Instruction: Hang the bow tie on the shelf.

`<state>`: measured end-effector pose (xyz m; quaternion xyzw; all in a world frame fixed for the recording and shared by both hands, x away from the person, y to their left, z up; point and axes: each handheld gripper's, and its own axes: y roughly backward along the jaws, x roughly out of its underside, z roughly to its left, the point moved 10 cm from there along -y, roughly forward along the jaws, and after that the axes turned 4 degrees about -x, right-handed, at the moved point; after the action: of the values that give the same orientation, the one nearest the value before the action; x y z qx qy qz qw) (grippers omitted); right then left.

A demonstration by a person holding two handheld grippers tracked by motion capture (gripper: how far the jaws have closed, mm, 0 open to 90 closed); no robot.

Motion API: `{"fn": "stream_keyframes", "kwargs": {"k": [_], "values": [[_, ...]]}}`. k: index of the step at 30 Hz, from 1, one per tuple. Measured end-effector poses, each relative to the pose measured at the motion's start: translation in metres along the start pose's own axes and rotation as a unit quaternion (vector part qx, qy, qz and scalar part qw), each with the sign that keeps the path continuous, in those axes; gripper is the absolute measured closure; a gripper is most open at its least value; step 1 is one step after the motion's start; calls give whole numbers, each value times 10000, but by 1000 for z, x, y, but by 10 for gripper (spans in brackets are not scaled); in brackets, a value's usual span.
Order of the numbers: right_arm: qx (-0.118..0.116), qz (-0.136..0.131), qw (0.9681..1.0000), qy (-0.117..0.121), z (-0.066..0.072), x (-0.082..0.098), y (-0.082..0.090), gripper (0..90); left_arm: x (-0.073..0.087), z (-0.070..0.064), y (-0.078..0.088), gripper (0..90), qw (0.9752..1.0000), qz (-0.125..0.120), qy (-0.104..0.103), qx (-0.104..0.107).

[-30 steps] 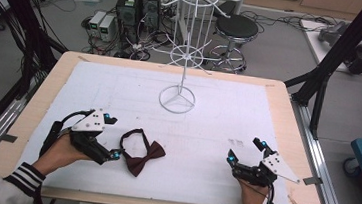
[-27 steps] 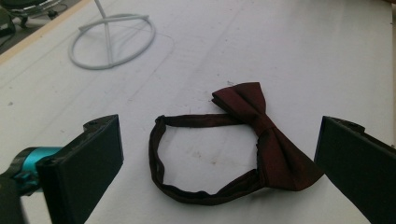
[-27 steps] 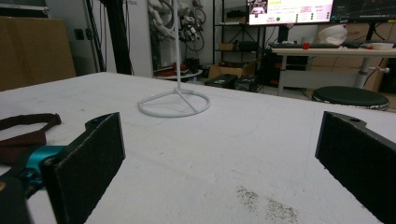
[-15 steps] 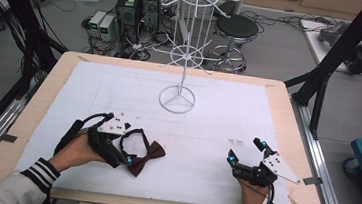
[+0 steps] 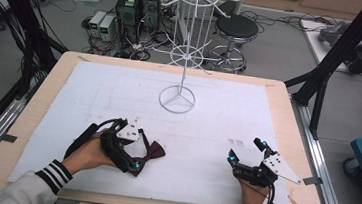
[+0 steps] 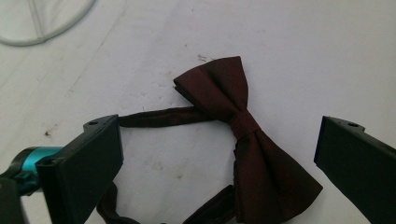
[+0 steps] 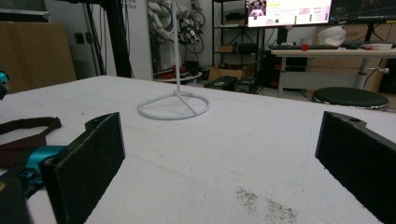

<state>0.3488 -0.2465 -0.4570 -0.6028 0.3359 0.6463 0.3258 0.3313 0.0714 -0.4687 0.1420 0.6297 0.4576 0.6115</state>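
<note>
1. One bow tie (image 6: 245, 154) is the thing being reached for; it lies flat on the white table cover (image 5: 218, 115), near edge, left half of the table.
2. Handling, judged from the look: light, soft cloth, limp strap; it is expected to fold and sag when lifted, not to slip much, and no breakage is likely.
3. Best hold, as a judgement: the narrow knot at the middle, where the cloth is bunched and thickest; a wing could also be pinched but would droop. The thin strap (image 6: 163, 116) is a poorer hold, since the bow would dangle.
4. Left tongs (image 5: 136, 154) are released, jaws spread wide, as seen in the left gripper view. The knot and near wing lie between the two jaws; the strap runs off to the left jaw and loops back underneath near the bottom edge. Contact between jaws and cloth cannot be told.
5. Right tongs (image 5: 245, 151) are also released, jaws wide, nothing held. They rest near the right near edge, well apart from the bow tie, which lies to their left.
6. White wire stand (image 5: 177, 99) is placed farther back at the middle, well apart from both tongs.
</note>
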Motion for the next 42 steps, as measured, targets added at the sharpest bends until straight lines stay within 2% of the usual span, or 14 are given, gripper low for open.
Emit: {"fn": "stream_keyframes", "kwargs": {"k": [17,18,20,25,28,31,35,42], "values": [[4,-1,10000,0,0,0,0,7,3,-10,-18,23,9990,391,-2,222],[8,-2,10000,-5,0,0,0,7,3,-10,-18,35,9989,400,-7,249],[8,-1,10000,-7,0,0,0,7,2,-11,-19,122,9988,367,-34,314],[8,-7,10000,-29,0,0,0,7,5,-10,-22,154,9983,505,6,291],[5,-7,10000,-39,0,0,0,7,5,-11,-23,232,9979,556,38,327],[9,0,10000,-49,0,0,0,7,5,-12,-24,271,9975,603,29,379],[11,-10,10000,-30,0,0,0,7,10,-14,-25,330,9957,800,67,456],[15,-4,10000,-25,0,0,1,7,11,-17,-26,427,9935,970,149,575]]}}
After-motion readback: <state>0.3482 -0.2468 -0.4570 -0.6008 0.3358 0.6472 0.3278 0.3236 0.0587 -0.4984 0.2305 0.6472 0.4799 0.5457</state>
